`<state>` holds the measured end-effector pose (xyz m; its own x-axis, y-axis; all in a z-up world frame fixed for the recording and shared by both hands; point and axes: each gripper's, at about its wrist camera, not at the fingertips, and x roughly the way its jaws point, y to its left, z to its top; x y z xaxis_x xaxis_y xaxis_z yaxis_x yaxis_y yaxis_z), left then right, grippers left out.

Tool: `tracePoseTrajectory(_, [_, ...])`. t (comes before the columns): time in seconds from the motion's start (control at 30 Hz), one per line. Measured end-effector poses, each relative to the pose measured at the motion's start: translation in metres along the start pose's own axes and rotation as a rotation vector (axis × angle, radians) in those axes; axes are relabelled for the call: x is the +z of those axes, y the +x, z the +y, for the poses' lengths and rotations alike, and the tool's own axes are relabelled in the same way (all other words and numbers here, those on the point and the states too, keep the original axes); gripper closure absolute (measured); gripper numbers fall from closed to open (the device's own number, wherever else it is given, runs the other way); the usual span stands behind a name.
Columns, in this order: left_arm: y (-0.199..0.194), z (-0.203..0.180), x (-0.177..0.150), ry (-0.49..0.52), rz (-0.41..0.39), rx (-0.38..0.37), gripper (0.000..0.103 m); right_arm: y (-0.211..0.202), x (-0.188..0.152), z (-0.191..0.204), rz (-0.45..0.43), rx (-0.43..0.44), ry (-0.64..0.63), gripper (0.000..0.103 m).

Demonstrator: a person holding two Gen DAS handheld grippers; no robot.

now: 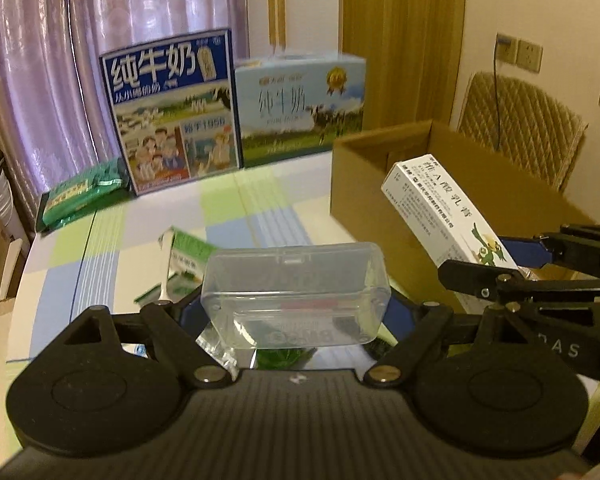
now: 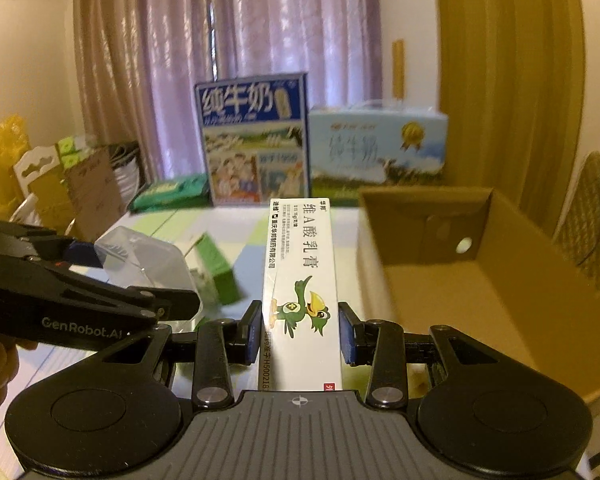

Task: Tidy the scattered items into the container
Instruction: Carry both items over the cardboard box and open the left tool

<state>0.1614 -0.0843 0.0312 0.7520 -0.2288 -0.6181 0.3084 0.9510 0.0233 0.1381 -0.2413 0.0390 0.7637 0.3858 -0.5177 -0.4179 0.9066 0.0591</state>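
1. Left gripper (image 1: 296,312) is closed on a clear, lidded, rectangular plastic case (image 1: 296,290), held flat and lifted off the table, gripped by its short ends so it rides level.
2. Right gripper (image 2: 302,332) clamps a long white cardboard ointment box with a green cartoon bird (image 2: 300,276) near its lower end; the box points away from the camera.
3. Open brown cardboard carton (image 2: 452,264), the container, sits on the right of the table; its visible interior looks bare.
4. Ointment box sits just left of the carton's near-left wall, not yet over the opening; the clear case is further left.
5. Small green-and-white box (image 1: 184,260) lies tipped on the checked pastel tablecloth (image 1: 100,248), likely still to collect.
6. Two milk cartons (image 1: 172,112) stand at the far edge, with a green packet (image 1: 80,196) at far left.
7. Judgement: both items are mid-carry, with the drop into the carton next.
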Motion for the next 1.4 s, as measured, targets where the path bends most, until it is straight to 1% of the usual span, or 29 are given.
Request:
tracePoseTrajectory(0.2, [-0.001,-0.016,0.015,-0.016,-0.046,-0.024,0.02,-0.018,0.02,-0.018,-0.03,-0.062,-0.038,0.068])
tracePoseTrajectory(0.37, [0.001,-0.035,0.026,-0.023,-0.083,-0.062,0.02,-0.033,0.031,-0.046,-0.042,-0.124,-0.019,0.068])
tracePoseTrajectory(0.57, [0.01,-0.066,0.041,-0.018,-0.11,-0.135,0.02,-0.048,0.029,-0.082,-0.026,-0.188,0.004,0.068])
tracePoseTrajectory(0.73, [0.019,-0.097,0.044,0.03,-0.125,-0.19,0.02,-0.048,0.023,-0.11,0.007,-0.223,0.032,0.068])
tracePoseTrajectory(0.87, [0.028,-0.114,0.044,0.061,-0.129,-0.229,0.02,-0.051,0.013,-0.13,0.026,-0.244,0.052,0.068])
tracePoseTrajectory(1.07, [0.04,-0.129,0.044,0.086,-0.134,-0.268,0.02,-0.048,0.004,-0.149,0.056,-0.25,0.086,0.068])
tracePoseTrajectory(1.23, [0.045,-0.136,0.042,0.118,-0.135,-0.281,0.02,-0.043,0.001,-0.159,0.072,-0.254,0.102,0.068])
tracePoseTrajectory(1.4, [0.051,-0.139,0.041,0.114,-0.126,-0.28,0.02,-0.037,-0.002,-0.16,0.09,-0.252,0.102,0.068])
